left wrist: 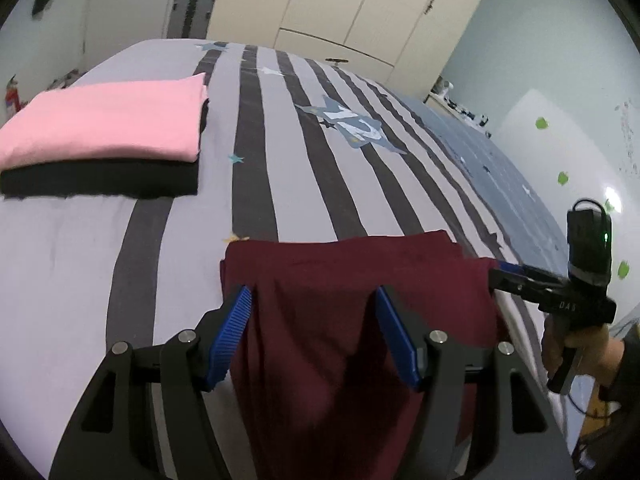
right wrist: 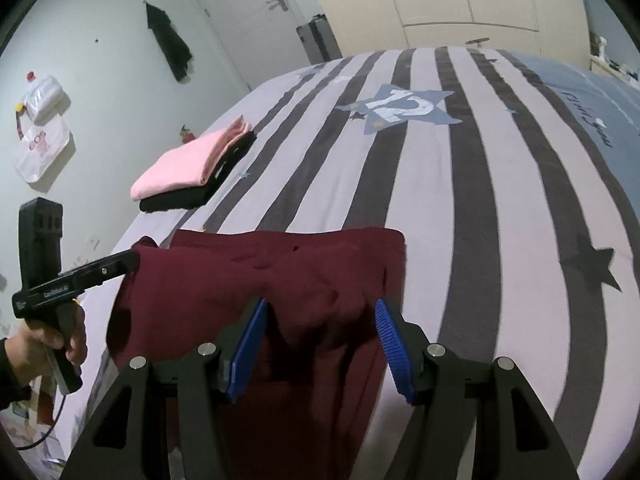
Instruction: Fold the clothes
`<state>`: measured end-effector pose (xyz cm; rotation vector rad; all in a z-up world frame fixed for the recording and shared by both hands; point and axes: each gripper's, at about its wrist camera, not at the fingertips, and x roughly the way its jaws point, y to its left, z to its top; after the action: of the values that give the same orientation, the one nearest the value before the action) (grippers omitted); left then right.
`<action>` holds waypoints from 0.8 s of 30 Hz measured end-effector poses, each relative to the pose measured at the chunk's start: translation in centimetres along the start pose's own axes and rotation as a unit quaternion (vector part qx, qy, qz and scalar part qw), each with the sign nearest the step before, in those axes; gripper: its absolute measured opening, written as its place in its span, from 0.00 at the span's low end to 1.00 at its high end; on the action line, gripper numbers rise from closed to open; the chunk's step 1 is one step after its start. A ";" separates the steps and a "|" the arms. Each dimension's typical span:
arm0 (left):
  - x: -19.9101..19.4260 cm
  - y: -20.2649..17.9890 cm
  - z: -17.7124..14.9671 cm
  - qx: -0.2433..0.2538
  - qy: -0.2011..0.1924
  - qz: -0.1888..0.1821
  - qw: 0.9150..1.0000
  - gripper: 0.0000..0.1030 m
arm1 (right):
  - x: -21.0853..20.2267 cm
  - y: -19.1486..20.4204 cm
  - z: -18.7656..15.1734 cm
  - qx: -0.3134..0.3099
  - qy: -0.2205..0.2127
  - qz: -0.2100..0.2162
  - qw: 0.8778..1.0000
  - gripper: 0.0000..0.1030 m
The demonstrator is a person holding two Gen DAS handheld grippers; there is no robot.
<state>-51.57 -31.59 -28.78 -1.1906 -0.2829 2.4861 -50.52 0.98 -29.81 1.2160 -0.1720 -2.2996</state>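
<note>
A maroon garment (left wrist: 340, 272) (right wrist: 240, 264) lies folded at the near edge of the striped bed (left wrist: 300, 200) (right wrist: 480, 200), and its near part hangs toward the cameras. My left gripper (left wrist: 312, 289) stands open over its left part; the cloth lies between the blue pads (left wrist: 234, 332) and neither presses on it. My right gripper (right wrist: 321, 301) stands open the same way over the right part. In each view the other gripper (left wrist: 504, 274) (right wrist: 134, 260) shows at the garment's side edge, held by a hand.
A folded pink garment (left wrist: 104, 124) (right wrist: 180, 164) sits on a folded black one (left wrist: 100, 178) (right wrist: 188, 198) at the bed's left. Cream wardrobe doors (left wrist: 360, 8) and a dark suitcase (left wrist: 192, 12) stand beyond the bed. Bags hang on the left wall (right wrist: 40, 136).
</note>
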 end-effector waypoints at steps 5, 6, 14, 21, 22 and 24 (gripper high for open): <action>1.9 1.3 0.4 -0.026 0.021 -0.016 0.999 0.60 | 1.3 0.4 0.7 -0.022 0.008 0.006 1.000 0.42; 2.1 1.3 0.4 -0.029 0.025 -0.021 0.999 0.55 | 1.6 0.4 0.8 -0.023 0.015 0.002 1.000 0.36; 0.2 -0.8 0.5 0.005 0.002 -0.014 1.000 0.22 | -0.1 1.4 1.0 -0.003 -0.001 -0.011 1.000 0.18; 0.8 -1.0 2.6 0.001 -0.010 0.028 1.000 0.22 | -1.4 2.0 3.1 0.006 -0.011 -0.024 1.000 0.17; 1.4 -0.9 3.0 0.001 -0.005 0.038 0.999 0.22 | -0.8 1.8 3.6 0.005 -0.006 -0.029 1.000 0.17; 3.5 -0.4 3.4 -0.011 0.018 0.058 0.998 0.22 | 0.7 1.4 4.5 0.004 0.007 -0.040 0.999 0.17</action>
<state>-56.19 -29.83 -28.99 -1.2937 -0.2375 2.5623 -53.87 -1.13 -27.18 1.2632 -0.1291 -2.3597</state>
